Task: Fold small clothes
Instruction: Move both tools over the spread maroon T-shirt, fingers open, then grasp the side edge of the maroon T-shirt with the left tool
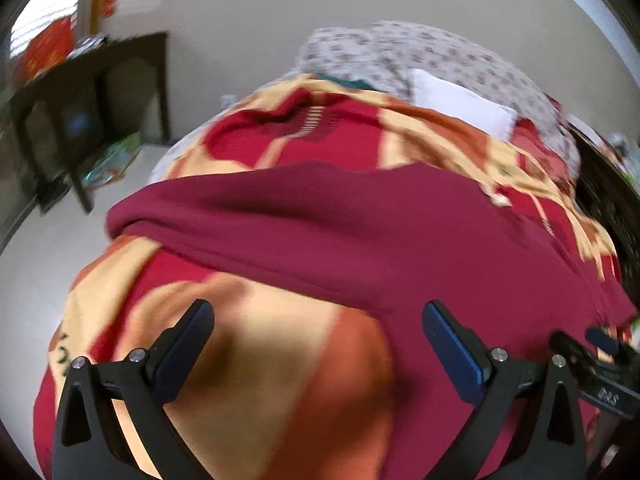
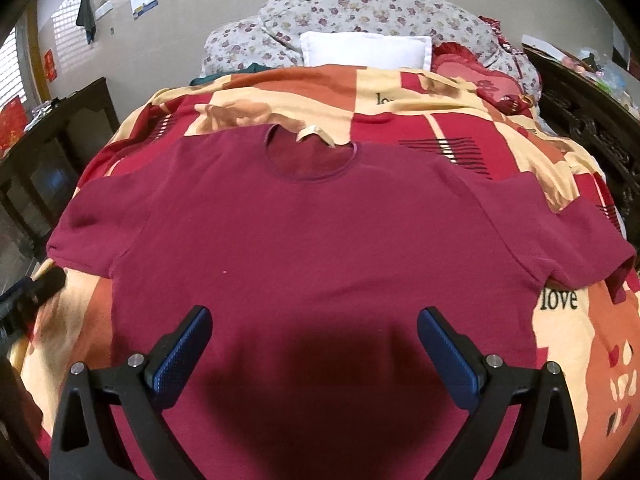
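both claws gape wide, grasping nothing. the right claw (image 2: pixel 314 344) hovers over the shirt (image 2: pixel 304 232) flat on the bed (image 2: pixel 580 340). the left claw (image 1: pixel 318 340) hangs beside its hem.

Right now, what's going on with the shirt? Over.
Left gripper and right gripper open, empty. Maroon T-shirt flat on patchwork bedspread, unfolded. Nothing in the way.

bare bedspread (image 2: pixel 580 360) around shirt (image 2: pixel 304 232), pillows (image 2: pixel 364 50) beyond collar

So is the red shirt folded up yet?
No, spread flat. The red shirt lies open on the bedspread, both sleeves out and the neckline showing.
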`<state>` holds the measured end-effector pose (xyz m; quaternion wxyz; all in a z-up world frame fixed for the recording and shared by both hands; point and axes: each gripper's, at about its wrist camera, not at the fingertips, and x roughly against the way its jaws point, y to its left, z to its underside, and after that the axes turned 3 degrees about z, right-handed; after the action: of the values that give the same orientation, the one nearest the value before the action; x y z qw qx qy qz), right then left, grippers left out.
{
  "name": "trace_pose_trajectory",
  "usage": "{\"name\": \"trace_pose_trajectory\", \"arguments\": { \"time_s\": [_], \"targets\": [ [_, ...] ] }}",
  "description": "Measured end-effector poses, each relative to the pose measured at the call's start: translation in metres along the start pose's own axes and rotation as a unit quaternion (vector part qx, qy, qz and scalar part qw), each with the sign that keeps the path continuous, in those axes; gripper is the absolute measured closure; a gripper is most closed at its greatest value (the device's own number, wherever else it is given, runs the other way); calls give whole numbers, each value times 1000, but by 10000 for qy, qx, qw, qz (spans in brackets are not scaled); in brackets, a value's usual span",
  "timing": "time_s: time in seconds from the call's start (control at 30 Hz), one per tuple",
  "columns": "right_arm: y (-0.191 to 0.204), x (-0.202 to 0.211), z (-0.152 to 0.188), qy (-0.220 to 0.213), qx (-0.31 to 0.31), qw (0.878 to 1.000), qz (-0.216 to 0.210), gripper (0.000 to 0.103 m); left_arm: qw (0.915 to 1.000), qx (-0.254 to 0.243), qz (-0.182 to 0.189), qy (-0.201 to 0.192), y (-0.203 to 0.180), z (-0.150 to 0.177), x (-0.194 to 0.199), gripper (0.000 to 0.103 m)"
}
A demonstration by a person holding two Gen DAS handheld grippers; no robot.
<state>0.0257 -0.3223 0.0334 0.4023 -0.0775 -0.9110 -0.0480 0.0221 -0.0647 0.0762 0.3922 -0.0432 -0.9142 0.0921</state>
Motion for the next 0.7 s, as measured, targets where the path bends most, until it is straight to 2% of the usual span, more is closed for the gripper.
{"name": "trace_pose_trajectory", "arguments": {
  "time_s": [0.13,0.3,0.43,0.53,0.57,0.67,0.7],
  "targets": [
    [8,-6,1,63,46,9999,-121,0,9985,493,-241,-37,46,-11,-3,0],
    [21,-16,3,214,170,9993,-243,0,9941,1029,-319,159,98,-27,-15,0],
    [29,-15,5,244,239,9988,-344,0,9837,1756,-368,96,152,-44,-20,0],
    [33,-15,5,244,279,9984,-425,0,9726,2294,-366,81,190,-50,-30,0],
    [35,-16,4,258,281,9983,-451,0,9693,2433,-307,177,200,-51,-37,3],
    [40,-20,5,318,304,9977,-520,0,9577,2824,-170,525,223,-52,-62,26],
    [41,-21,5,340,322,9975,-538,0,9547,2912,-153,596,228,-50,-69,29]
  ]
}}
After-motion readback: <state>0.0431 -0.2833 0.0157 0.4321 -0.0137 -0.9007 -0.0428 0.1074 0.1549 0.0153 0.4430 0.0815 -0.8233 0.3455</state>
